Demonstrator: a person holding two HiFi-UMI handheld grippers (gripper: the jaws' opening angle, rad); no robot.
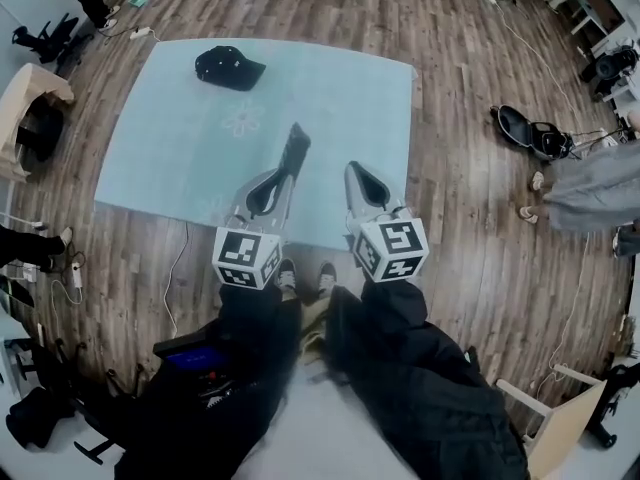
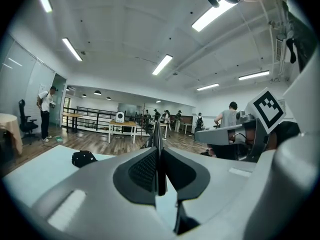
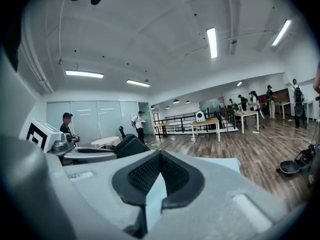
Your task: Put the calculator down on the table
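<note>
- Your left gripper (image 1: 281,180) is closed on the calculator (image 1: 295,148). In the left gripper view it shows as a thin dark slab, edge-on, pinched between the two pads and sticking out past the tips.
- Your right gripper (image 3: 159,156) is just beside the left one. Its jaws are together at the tips with nothing between them, and only pale table shows through the gap lower down.
- Both grippers are over the near part of the table (image 1: 150,168). The calculator appears to be in the air and clear of the pale blue top, though how high it is cannot be judged.
- You look to be at the carry-and-lower step, and the set-down is not yet done.
- For the next move, tip the slab so a broad face meets the surface instead of a thin edge. Bring it down until it rests, and only then part the left jaws.
- There is bare surface ahead of the tips. The black cap (image 1: 228,66) lies well apart near the far edge, so it should not get in the way.
</note>
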